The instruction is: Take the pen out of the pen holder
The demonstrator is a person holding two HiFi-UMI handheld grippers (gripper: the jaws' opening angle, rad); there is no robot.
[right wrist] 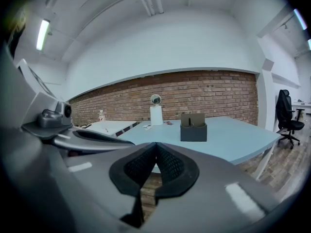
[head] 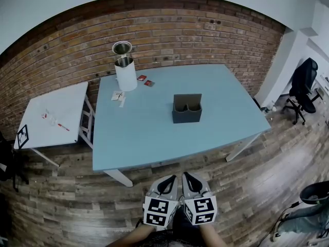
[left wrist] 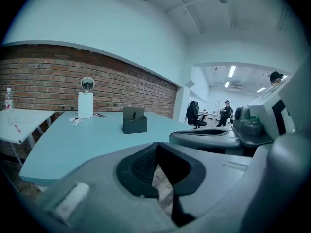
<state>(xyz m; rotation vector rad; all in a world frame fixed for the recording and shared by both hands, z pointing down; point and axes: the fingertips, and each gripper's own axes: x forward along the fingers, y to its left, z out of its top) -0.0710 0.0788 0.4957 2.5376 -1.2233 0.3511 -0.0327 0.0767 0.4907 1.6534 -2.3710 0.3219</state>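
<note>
A dark grey pen holder [head: 187,108] with two round wells stands near the middle of the light blue table [head: 149,138]. It shows small in the left gripper view [left wrist: 134,121] and the right gripper view [right wrist: 193,127], where a thin dark pen [right wrist: 189,122] sticks up from it. Both grippers hang side by side below the table's near edge, over the wood floor. My left gripper [head: 168,179] and my right gripper [head: 188,176] are shut with nothing between their jaws, well short of the holder.
A white cylinder with a round mirror [head: 125,65] stands at the table's far left, with small cards [head: 144,80] and papers nearby. A white side table [head: 51,115] is at the left. An office chair [head: 302,88] stands at the right. A brick wall runs behind.
</note>
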